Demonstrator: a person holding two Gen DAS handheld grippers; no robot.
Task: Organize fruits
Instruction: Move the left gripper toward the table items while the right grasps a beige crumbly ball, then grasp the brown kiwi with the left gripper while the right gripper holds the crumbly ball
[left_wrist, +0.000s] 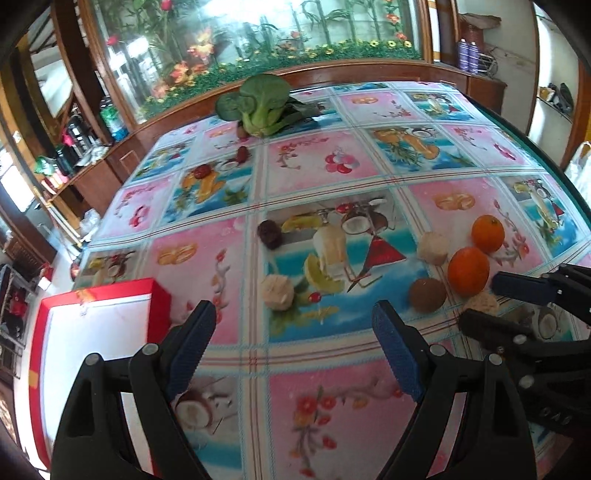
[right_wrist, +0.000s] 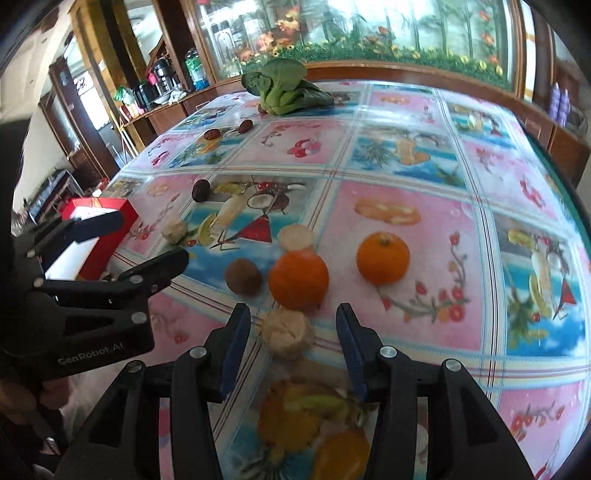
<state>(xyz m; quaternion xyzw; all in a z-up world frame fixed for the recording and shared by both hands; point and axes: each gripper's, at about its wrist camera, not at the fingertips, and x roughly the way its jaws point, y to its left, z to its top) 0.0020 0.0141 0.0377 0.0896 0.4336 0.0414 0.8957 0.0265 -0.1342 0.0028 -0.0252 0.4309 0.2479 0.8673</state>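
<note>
Behind everything runs a long glass-fronted cabinet (left_wrist: 258, 44) filled with artificial flowers, and before it spreads the worktop (left_wrist: 369, 155), covered in a busy fruit-print cloth. At its near left edge sits a red box (left_wrist: 99, 317) with a white inside, which I judge to be where the fruit is meant to go. A leafy green vegetable (left_wrist: 258, 107) lies at the far side, well apart from the rest. Two oranges (right_wrist: 299, 280) sit near the right gripper (right_wrist: 291, 332), with a brown round fruit (right_wrist: 243, 276) just beside the nearer one and several pale lumpy pieces (right_wrist: 288, 334) and small dark fruits (left_wrist: 269, 234) scattered about. The right gripper's jaws stand partly spread to either side of one pale piece, not pressing it. The left gripper (left_wrist: 293, 332) hangs over bare cloth, jaws spread wide and empty, a pale piece (left_wrist: 277, 291) just ahead of it. The risk: the printed fruit (oranges, coconuts, lemon slices) looks much like the real thing, so a grab could close on cloth; and the round oranges could roll if nudged by a jaw closing on the neighbouring pale piece.
</note>
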